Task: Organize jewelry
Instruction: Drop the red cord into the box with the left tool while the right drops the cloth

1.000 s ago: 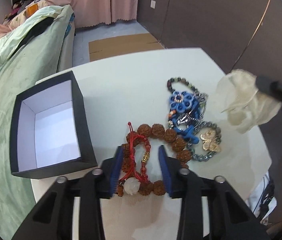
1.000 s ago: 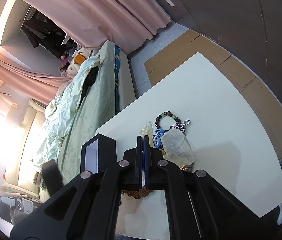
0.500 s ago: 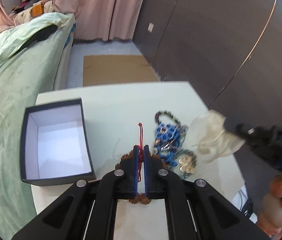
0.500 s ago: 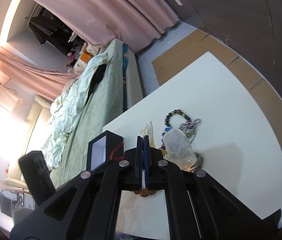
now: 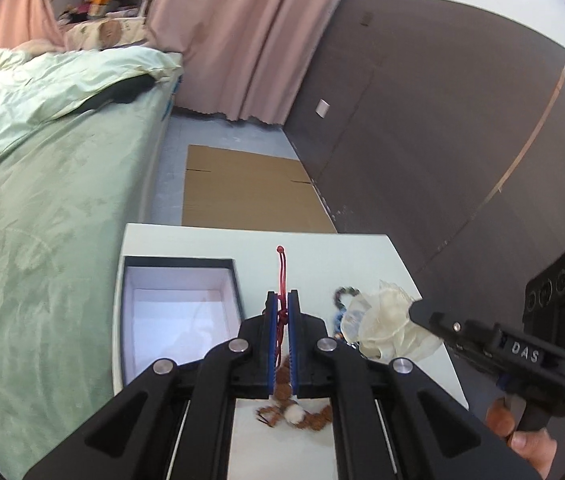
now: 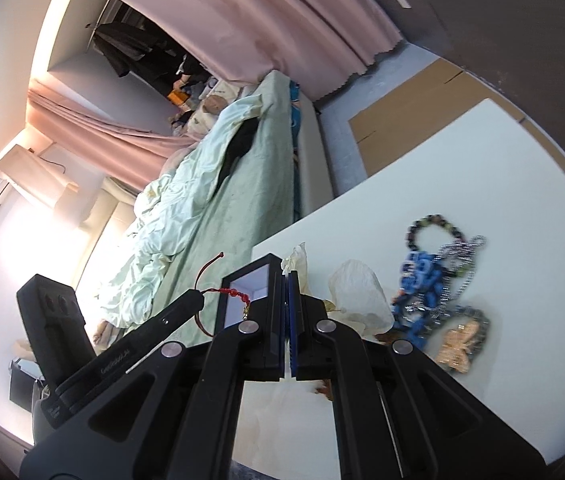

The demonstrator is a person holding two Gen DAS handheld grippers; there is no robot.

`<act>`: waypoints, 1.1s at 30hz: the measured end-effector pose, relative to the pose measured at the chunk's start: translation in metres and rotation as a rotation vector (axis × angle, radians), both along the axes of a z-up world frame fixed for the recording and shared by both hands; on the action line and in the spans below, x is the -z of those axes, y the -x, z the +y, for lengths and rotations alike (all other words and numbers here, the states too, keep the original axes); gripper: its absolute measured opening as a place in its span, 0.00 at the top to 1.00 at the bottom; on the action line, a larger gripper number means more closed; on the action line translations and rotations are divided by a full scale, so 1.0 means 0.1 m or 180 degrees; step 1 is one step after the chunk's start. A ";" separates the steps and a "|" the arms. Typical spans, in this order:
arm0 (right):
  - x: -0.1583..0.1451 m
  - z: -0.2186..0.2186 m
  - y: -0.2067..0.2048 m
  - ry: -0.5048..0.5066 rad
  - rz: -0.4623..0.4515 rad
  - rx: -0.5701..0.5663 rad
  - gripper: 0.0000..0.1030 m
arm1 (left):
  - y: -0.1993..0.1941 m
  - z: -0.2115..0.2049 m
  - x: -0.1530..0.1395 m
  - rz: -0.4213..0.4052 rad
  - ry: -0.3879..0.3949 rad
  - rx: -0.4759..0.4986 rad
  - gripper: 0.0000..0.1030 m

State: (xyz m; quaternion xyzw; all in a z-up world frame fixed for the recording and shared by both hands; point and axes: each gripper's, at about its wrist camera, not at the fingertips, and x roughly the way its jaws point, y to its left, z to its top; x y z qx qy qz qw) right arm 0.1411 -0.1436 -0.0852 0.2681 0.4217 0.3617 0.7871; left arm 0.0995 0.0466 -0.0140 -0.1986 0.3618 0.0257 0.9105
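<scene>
My left gripper [image 5: 281,300] is shut on the red cord [image 5: 281,268] of a brown bead bracelet [image 5: 284,384], which hangs from it above the white table [image 5: 242,240]. Left of it sits an open black box [image 5: 178,262] with a white inside. My right gripper [image 5: 416,310] is shut on a cream sheer pouch [image 5: 382,324], held up beside the bracelet. In the right wrist view the right gripper [image 6: 286,292] pinches the pouch [image 6: 358,292], the left gripper [image 6: 196,300] holds the red cord [image 6: 230,292], and the box [image 6: 250,276] stands behind.
A pile of jewelry lies on the table [image 6: 482,180]: a blue flower piece [image 6: 422,280], a dark bead bracelet [image 6: 434,228], a silver chain [image 6: 462,268], a gold butterfly [image 6: 458,340]. A green bed [image 5: 62,200] borders the table's left; cardboard [image 5: 242,196] lies beyond.
The left gripper closed on the bracelet's red cord and lifted it off the table, rising toward the box side. The right gripper with the pouch shifted slightly.
</scene>
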 end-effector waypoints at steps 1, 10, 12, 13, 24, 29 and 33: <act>0.01 0.05 -0.01 -0.0021 -0.0001 -0.0017 0.97 | 0.01 0.06 0.01 -0.0005 0.0012 -0.0032 0.97; 0.05 0.50 -0.07 -0.0177 -0.0006 -0.0245 0.97 | 0.01 0.37 0.01 -0.0007 -0.0045 -0.0383 0.25; 0.06 0.60 -0.09 -0.0211 -0.0004 -0.0299 0.97 | 0.11 0.44 -0.06 -0.0201 -0.0070 -0.0499 0.17; 0.06 0.63 -0.10 -0.0227 -0.0001 -0.0325 0.97 | 0.12 0.47 -0.07 -0.0205 -0.0068 -0.0508 0.17; 0.08 1.15 -0.14 -0.0446 -0.0016 -0.0781 0.95 | 0.22 0.79 -0.12 -0.0199 -0.0022 -0.0737 0.08; 0.13 1.19 -0.16 -0.0259 0.0059 -0.0764 0.19 | 0.22 0.82 -0.09 -0.0177 0.0046 -0.0752 0.08; 0.07 0.98 -0.20 -0.0197 0.0014 -0.0564 0.15 | 0.20 0.77 -0.06 -0.0114 0.0023 -0.0722 0.08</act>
